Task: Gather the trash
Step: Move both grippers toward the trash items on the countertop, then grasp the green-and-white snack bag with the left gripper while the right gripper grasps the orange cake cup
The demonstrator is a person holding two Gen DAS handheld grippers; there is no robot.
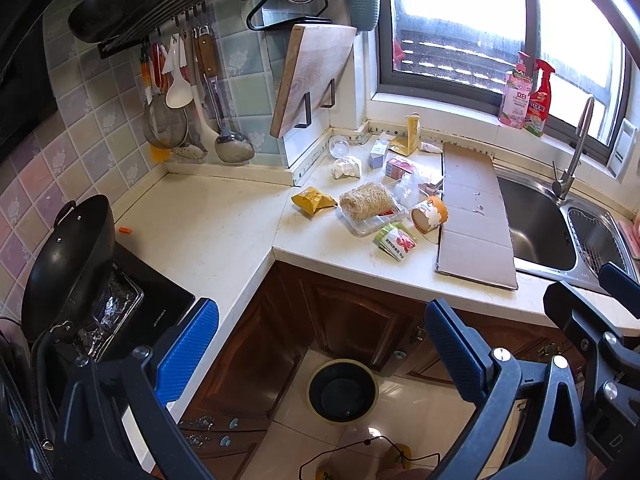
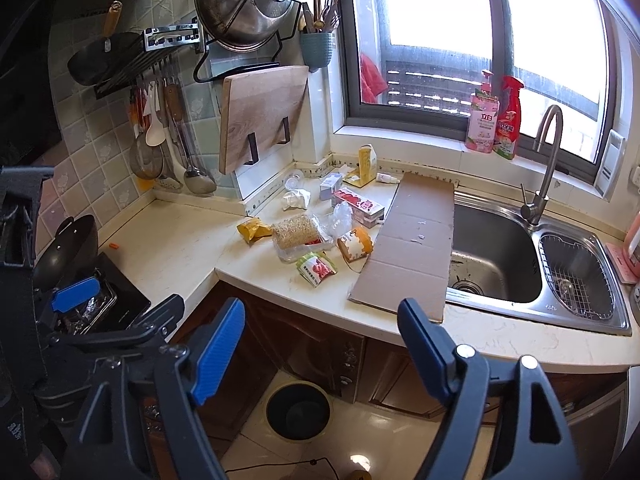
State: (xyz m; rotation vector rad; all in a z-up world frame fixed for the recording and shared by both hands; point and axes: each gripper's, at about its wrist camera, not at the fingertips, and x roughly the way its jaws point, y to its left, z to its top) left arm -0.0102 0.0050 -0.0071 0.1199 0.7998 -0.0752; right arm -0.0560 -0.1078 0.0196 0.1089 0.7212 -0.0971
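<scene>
Both grippers, left gripper (image 1: 320, 344) and right gripper (image 2: 320, 340), hang spread and empty above the floor bin (image 1: 343, 391). Trash clusters on the counter (image 1: 208, 224); start with the green packet (image 1: 395, 241) nearest the edge (flat, so pinch its raised rim).

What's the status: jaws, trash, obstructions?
Both grippers, left and right, open, empty. Trash untouched on counter. Bin open below. Nothing blocking.
</scene>
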